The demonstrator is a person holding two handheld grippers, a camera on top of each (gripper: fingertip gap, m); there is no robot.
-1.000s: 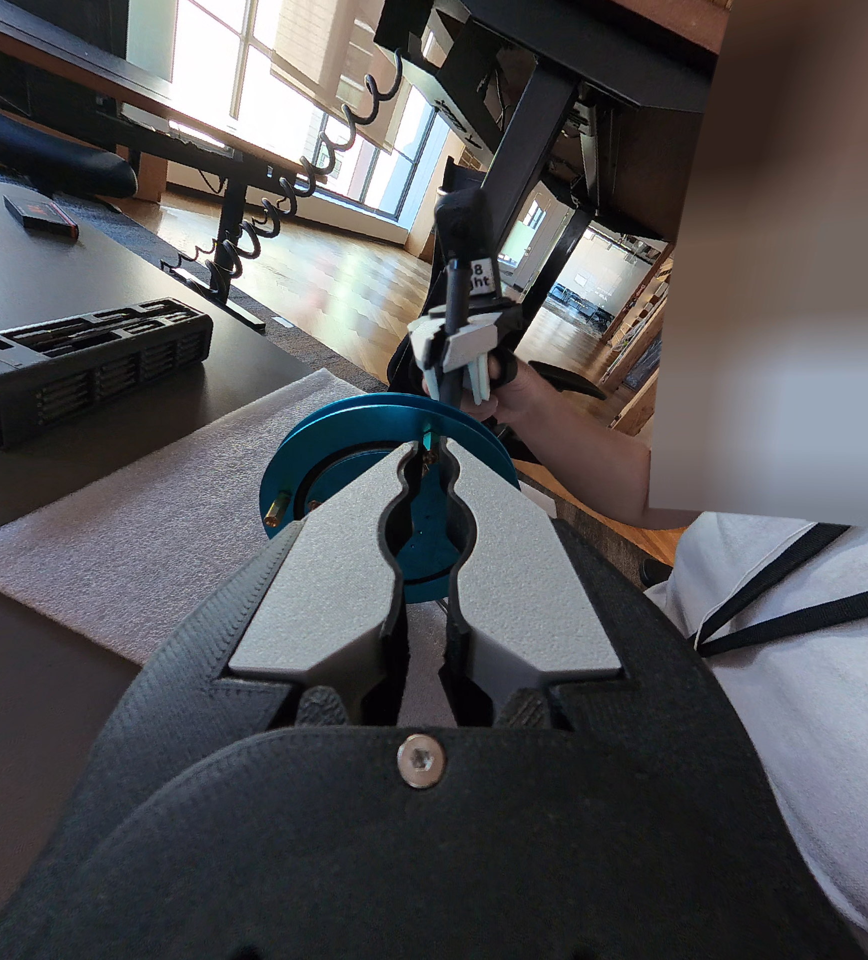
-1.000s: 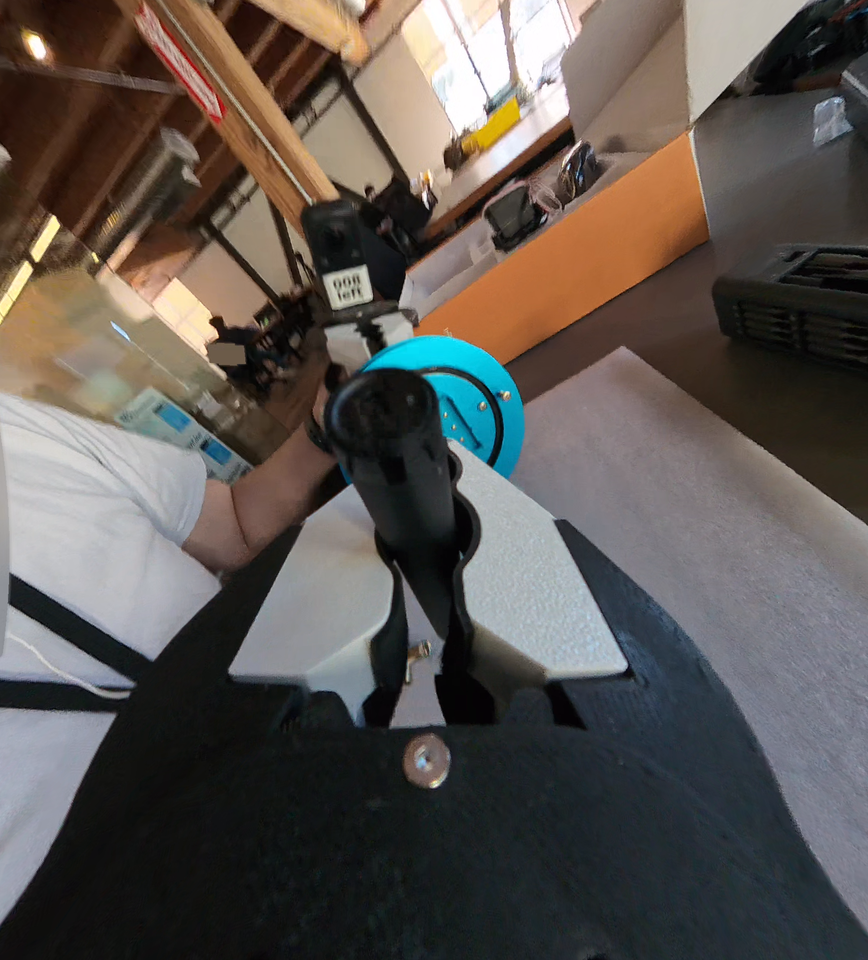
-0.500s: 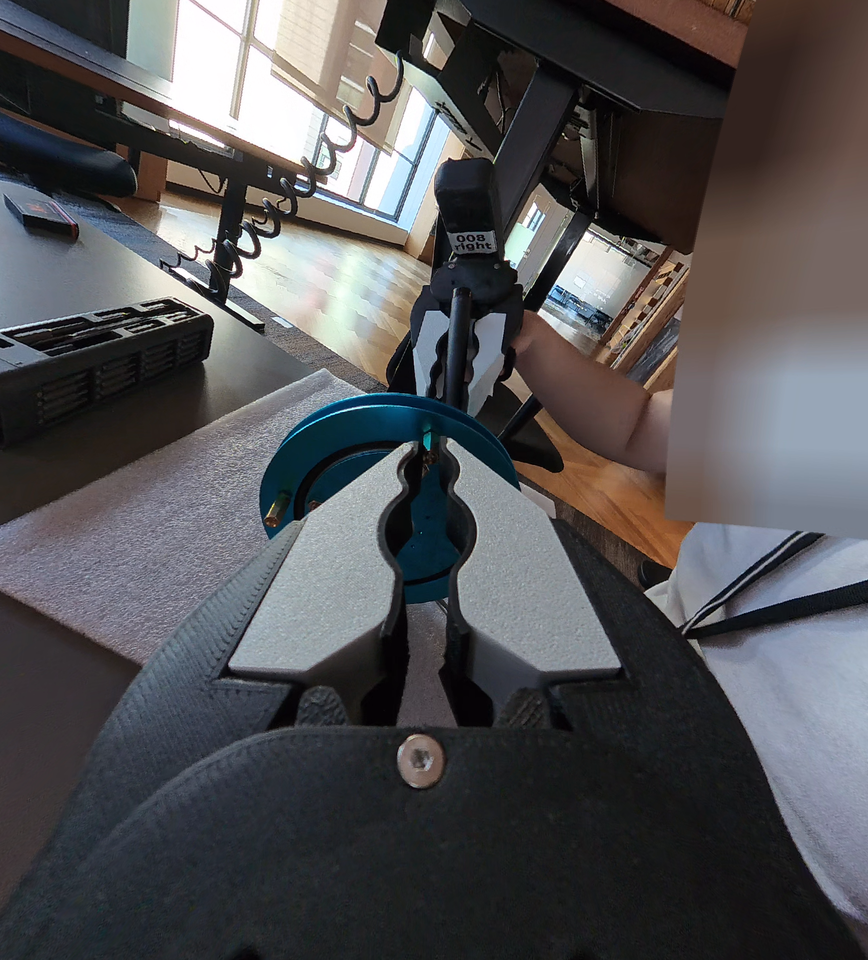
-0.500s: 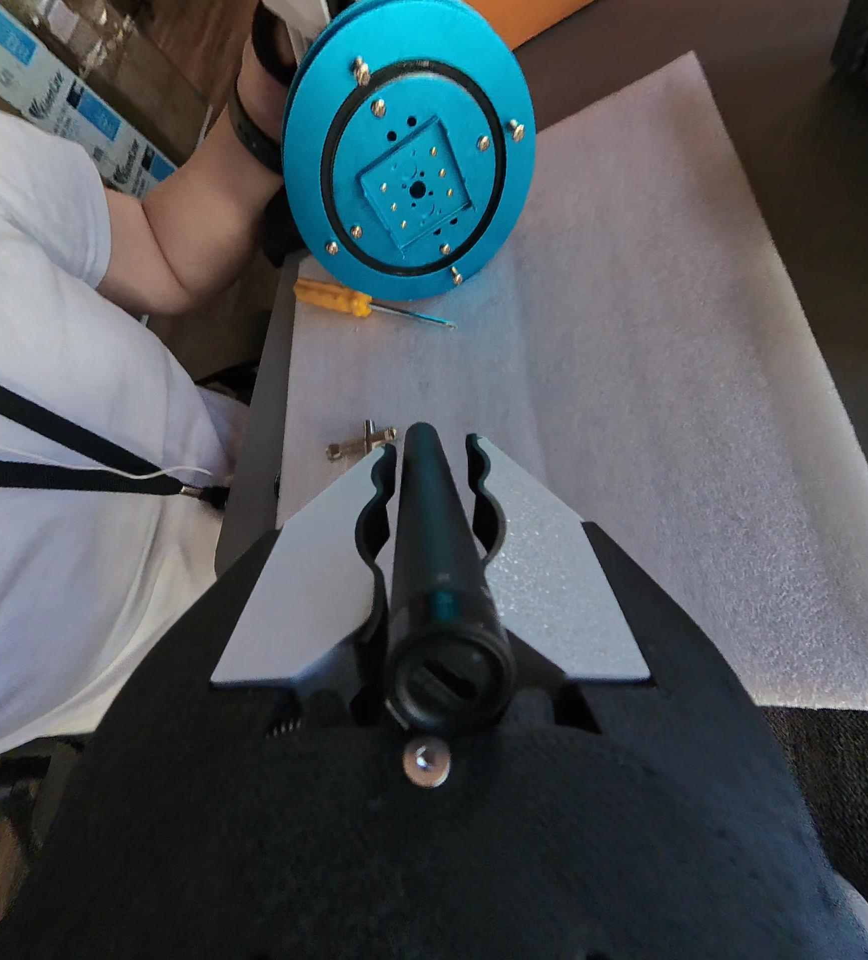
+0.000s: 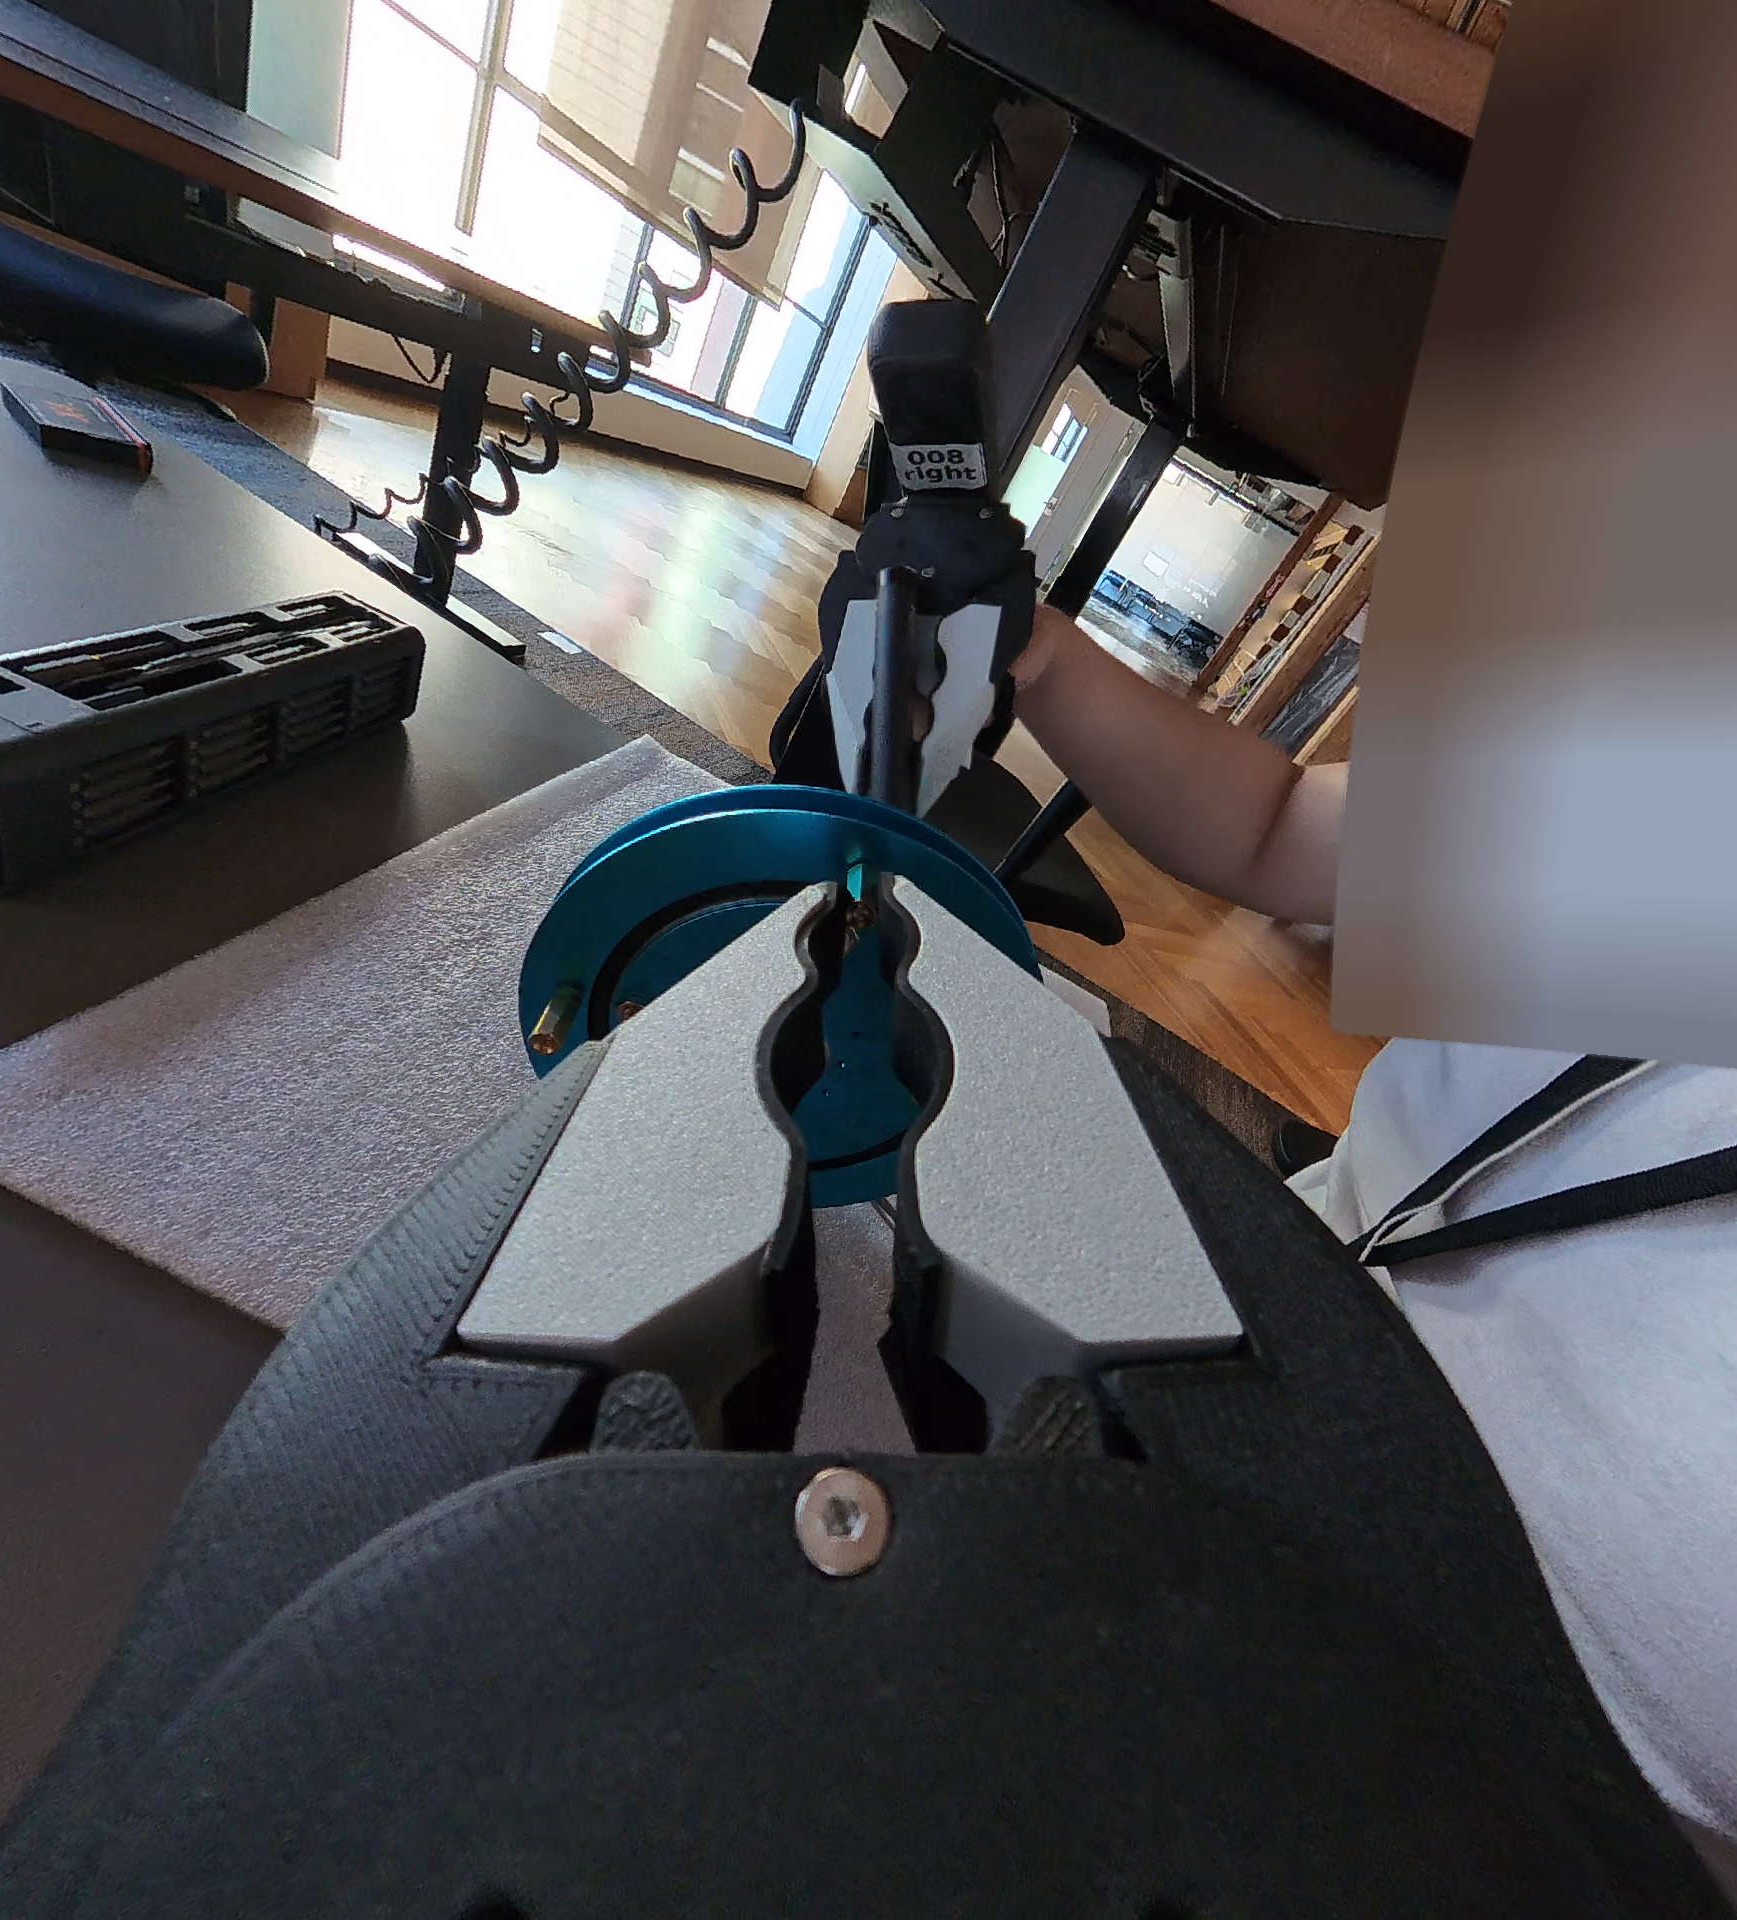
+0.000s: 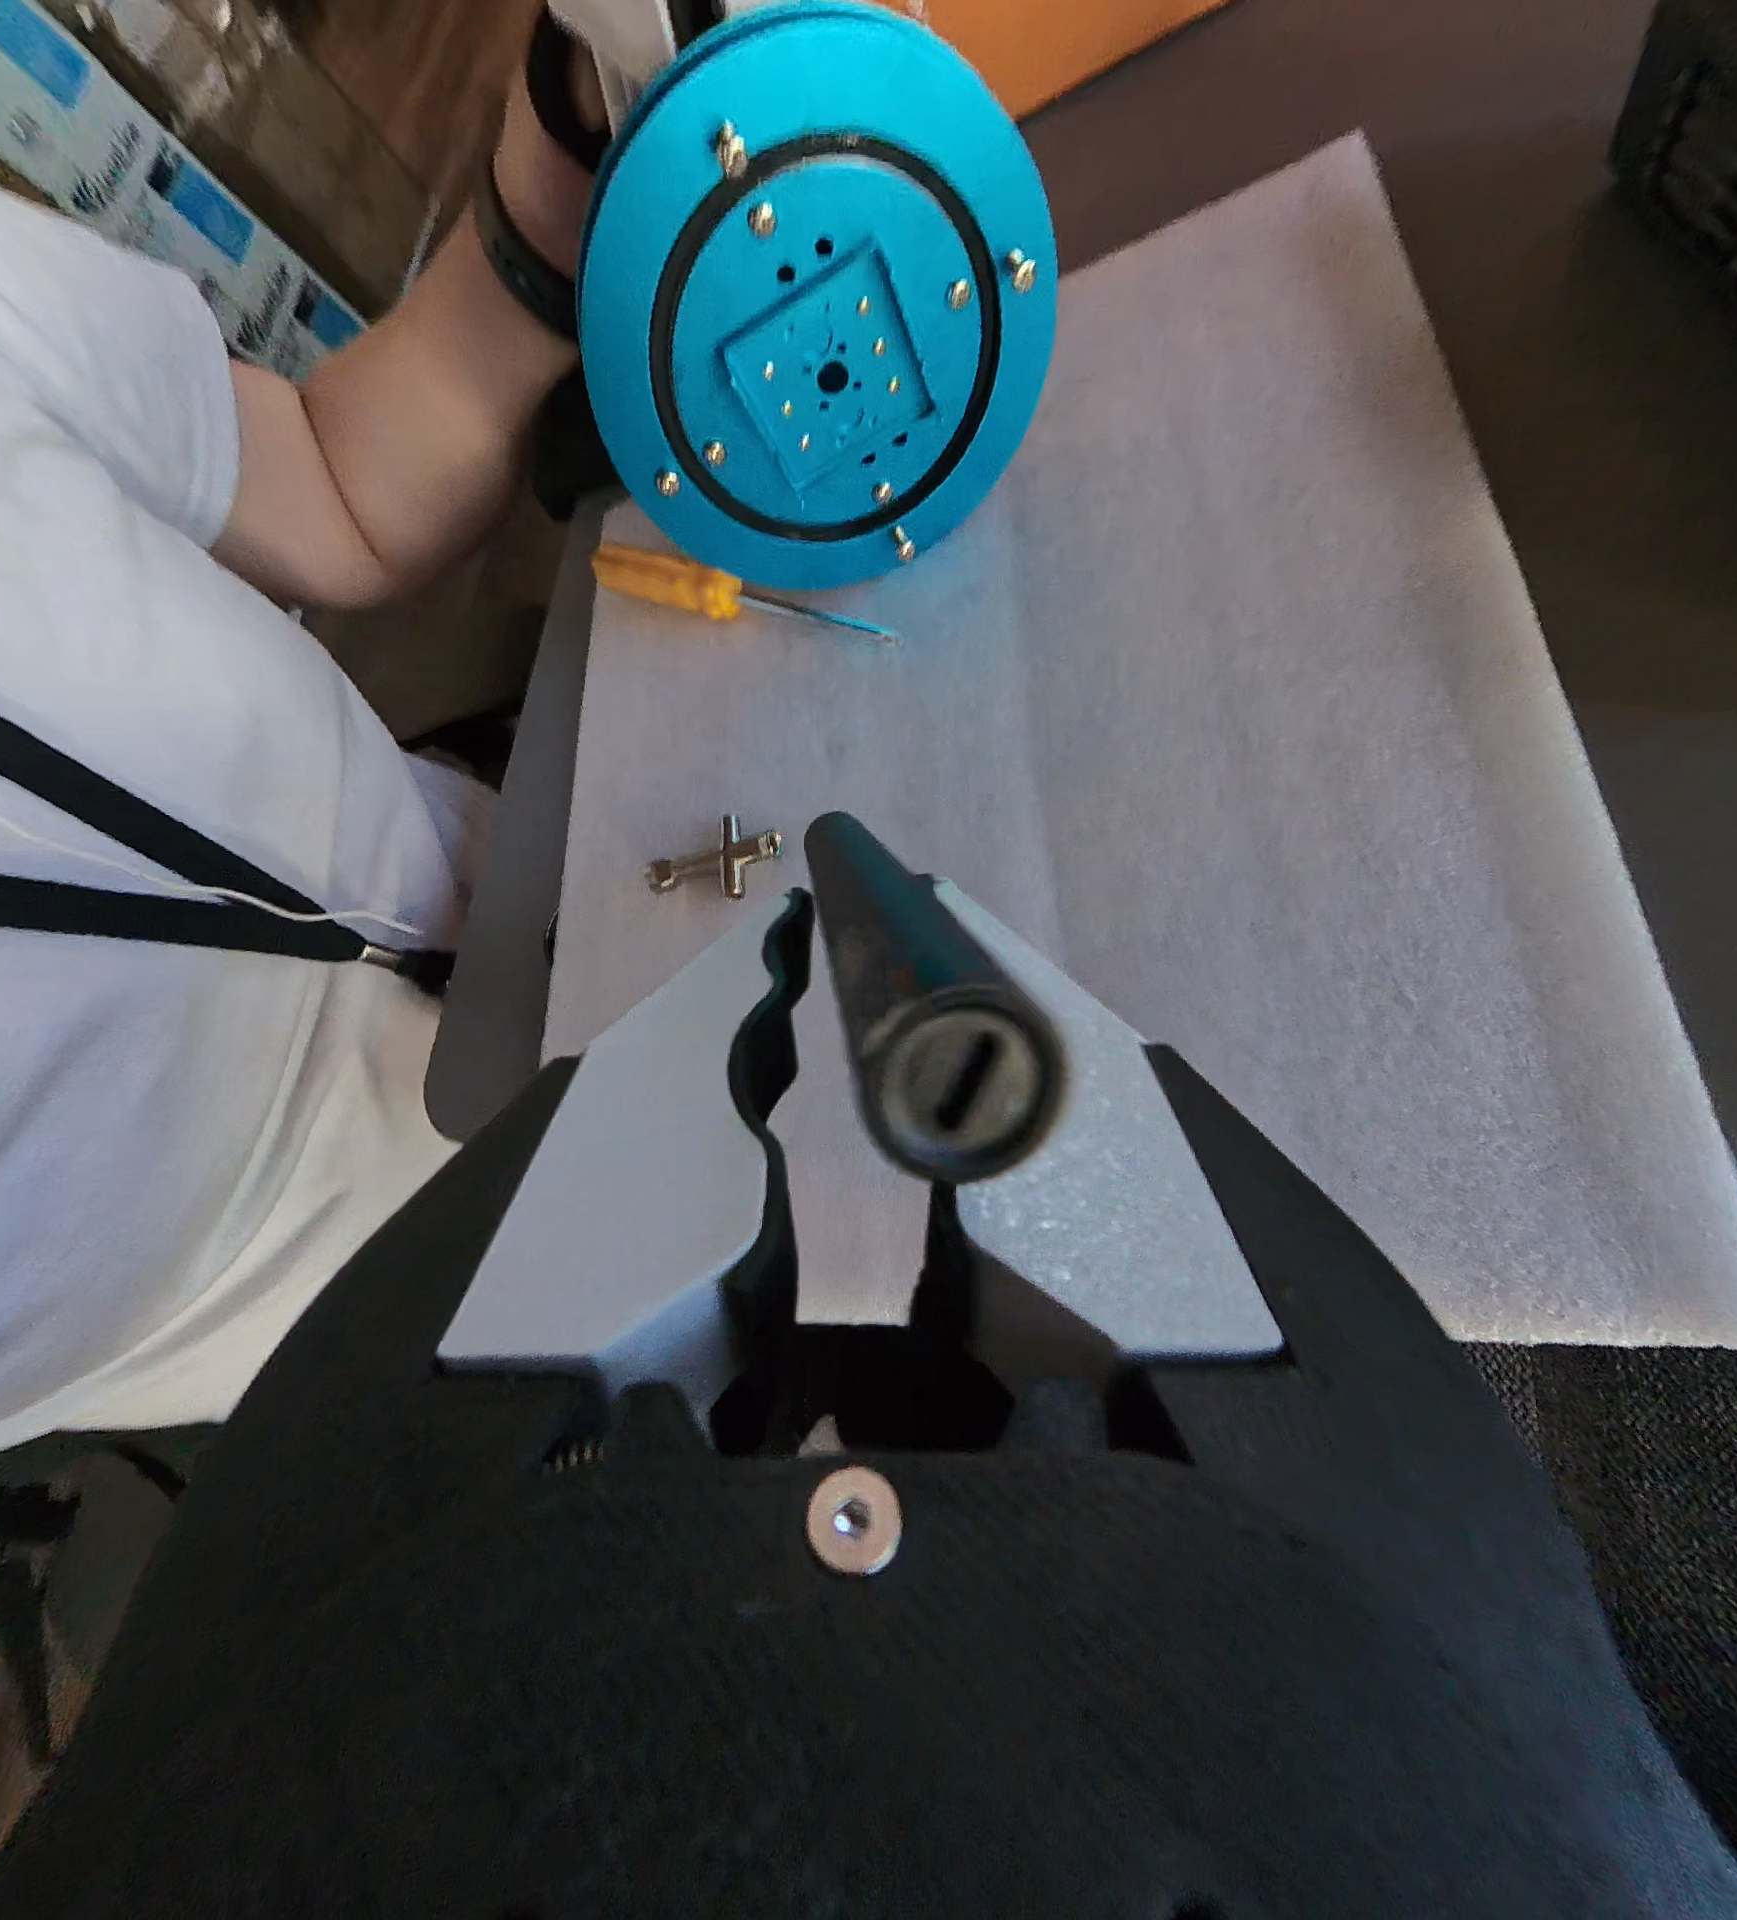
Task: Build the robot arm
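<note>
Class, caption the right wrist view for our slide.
Right tongs holding a black screwdriver above white foam mat, facing a blue disc.

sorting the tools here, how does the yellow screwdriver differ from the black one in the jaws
The yellow-handled screwdriver lies flat on the white foam mat, untouched; the black screwdriver is off the mat, between the jaws of the right gripper. The yellow one shows a thin bare shaft beyond its handle; the black one shows only its dark tapering body. The yellow one lies beside the blue disc; the black one is nearer the small metal cross key. Both are slim hand tools.
</note>
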